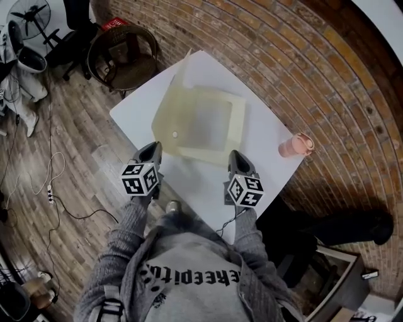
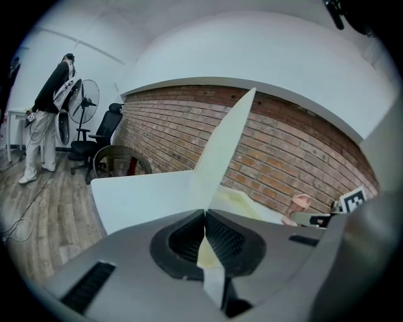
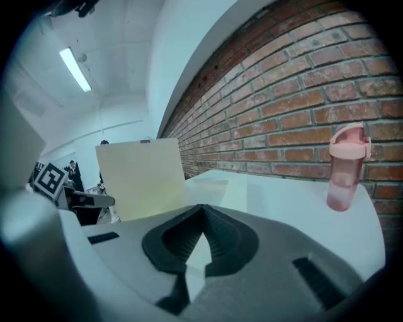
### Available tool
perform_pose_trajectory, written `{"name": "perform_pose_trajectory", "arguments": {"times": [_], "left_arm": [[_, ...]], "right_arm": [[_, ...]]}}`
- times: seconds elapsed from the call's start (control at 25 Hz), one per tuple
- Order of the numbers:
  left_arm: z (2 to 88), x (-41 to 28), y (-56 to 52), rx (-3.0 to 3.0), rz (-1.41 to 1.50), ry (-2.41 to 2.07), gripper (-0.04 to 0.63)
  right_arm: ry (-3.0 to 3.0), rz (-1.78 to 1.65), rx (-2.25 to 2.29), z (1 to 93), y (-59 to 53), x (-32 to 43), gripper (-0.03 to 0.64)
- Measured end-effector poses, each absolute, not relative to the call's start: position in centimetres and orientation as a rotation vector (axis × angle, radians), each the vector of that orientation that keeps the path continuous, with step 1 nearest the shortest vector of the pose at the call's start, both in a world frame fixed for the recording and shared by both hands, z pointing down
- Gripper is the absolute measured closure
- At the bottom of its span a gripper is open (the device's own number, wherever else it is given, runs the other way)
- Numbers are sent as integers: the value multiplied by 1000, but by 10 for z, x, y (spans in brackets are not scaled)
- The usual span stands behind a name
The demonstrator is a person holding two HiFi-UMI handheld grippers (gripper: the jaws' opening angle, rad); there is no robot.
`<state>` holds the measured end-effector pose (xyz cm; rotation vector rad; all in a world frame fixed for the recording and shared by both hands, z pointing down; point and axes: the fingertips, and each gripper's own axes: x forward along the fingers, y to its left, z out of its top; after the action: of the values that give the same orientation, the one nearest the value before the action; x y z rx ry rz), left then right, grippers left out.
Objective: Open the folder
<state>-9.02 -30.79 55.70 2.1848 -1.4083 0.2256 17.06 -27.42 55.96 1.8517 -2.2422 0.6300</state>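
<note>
A translucent pale-yellow folder [image 1: 211,119] lies on the white table [image 1: 201,182]. Its cover [image 1: 169,110] is raised at the left and stands as a thin sheet [image 2: 223,151] in the left gripper view. My left gripper [image 1: 153,148] is shut on the cover's near edge, and the sheet runs up from between the pads [image 2: 204,217]. My right gripper [image 1: 234,156] hangs just above the table at the folder's front right corner. Its jaws [image 3: 203,210] are shut with nothing seen between them. From the right gripper view the cover [image 3: 141,176] stands up at the left.
A pink bottle [image 1: 296,145] stands near the table's right edge, right of the folder [image 3: 345,168]. A brick wall runs behind the table. A round wicker chair [image 1: 123,53] and a fan [image 1: 31,16] stand beyond the table's far left corner. Cables lie on the wood floor.
</note>
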Motion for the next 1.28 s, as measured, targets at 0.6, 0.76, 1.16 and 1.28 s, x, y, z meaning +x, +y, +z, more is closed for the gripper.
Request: {"name": "perform_pose_trajectory", "arguments": {"times": [0.6, 0.76, 1.16, 1.28], "left_arm": [[580, -121, -312, 2062, 306, -1498, 584], [594, -134, -314, 1989, 380, -1541, 584], [620, -146, -322, 1935, 679, -1624, 584], [624, -149, -327, 1910, 724, -1630, 584]], "right_arm": [[-2048, 705, 1689, 621, -266, 170, 614], [-2053, 723, 1694, 621, -267, 171, 614], [-2057, 720, 1685, 621, -267, 170, 614], [-2059, 718, 1683, 621, -267, 170, 614]]}}
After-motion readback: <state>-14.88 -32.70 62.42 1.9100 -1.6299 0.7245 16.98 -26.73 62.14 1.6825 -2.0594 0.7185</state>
